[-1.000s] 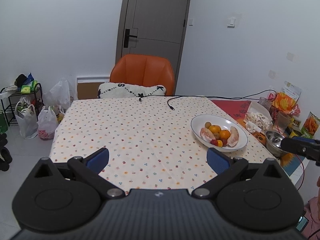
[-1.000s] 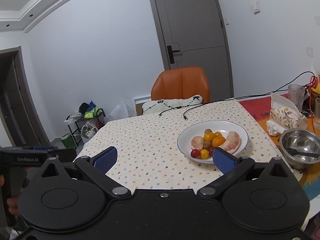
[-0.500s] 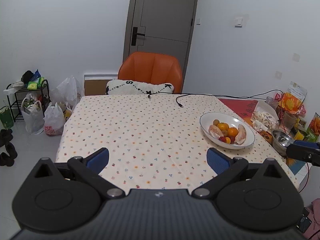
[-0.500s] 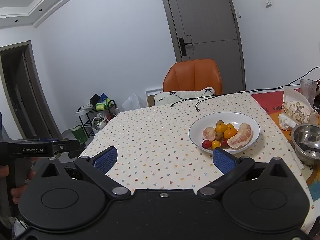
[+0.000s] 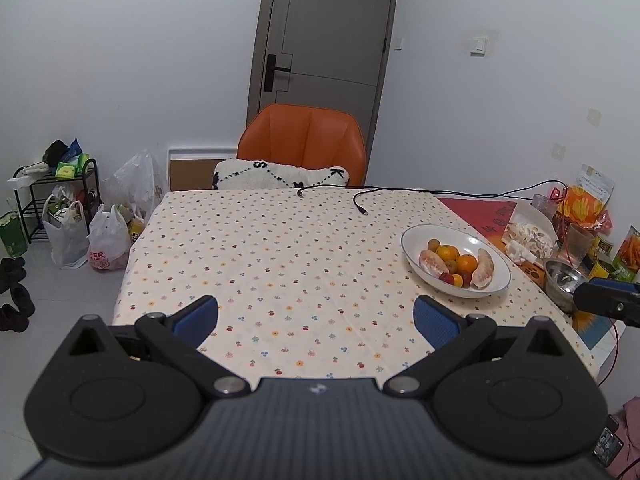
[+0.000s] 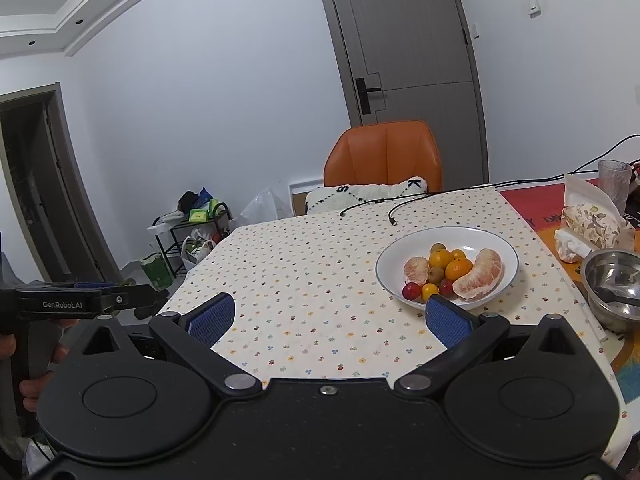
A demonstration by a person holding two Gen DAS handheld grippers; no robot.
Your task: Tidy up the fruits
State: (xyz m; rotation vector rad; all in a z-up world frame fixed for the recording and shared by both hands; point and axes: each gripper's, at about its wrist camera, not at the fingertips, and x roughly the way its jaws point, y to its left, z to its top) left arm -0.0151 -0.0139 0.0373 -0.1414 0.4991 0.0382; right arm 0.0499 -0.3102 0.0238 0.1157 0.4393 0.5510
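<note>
on the tabletop to your right the fruit sits heaped in a white bowl, and with both the left gripper and right gripper spread and empty, a careless reach could send the small round pieces rolling.

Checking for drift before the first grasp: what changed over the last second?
Both grippers pulled back and up from the table: the white fruit plate sits smaller and farther off in both wrist views, and more floor and door show. The left gripper and right gripper stay open and empty; nothing was taken hold of or let go. The fruit, the steel bowl and the cable lie as before.
</note>
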